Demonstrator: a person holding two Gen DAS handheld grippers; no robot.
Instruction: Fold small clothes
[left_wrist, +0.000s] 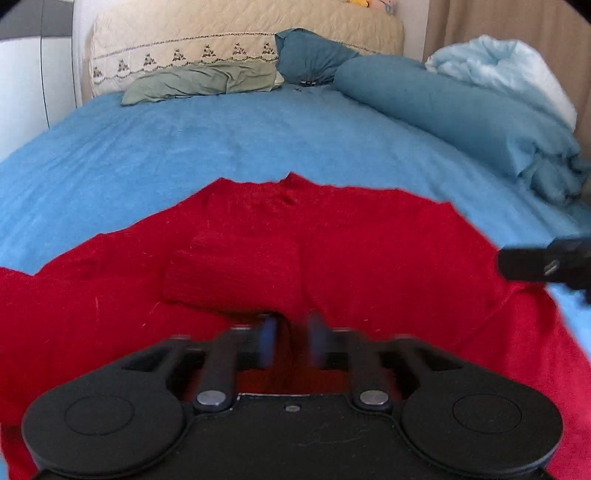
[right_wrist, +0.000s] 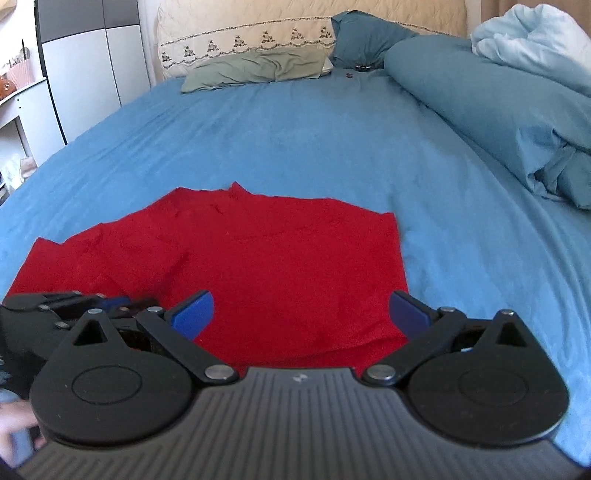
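Garment (right_wrist: 266, 258) on bed (right_wrist: 295, 147); pillows (right_wrist: 255, 68) behind.

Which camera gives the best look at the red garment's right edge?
The right wrist view: the red garment shows its whole right edge sharply against the blue bedspread. In the left wrist view that edge is blurred and runs out of frame.

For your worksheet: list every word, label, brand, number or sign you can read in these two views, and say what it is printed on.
No readable text in either view.
Right claw: a small pale mark on its housing, too small to read.
Cream pillow: an embroidered border of motifs, no letters.
Red garment: no label showing.
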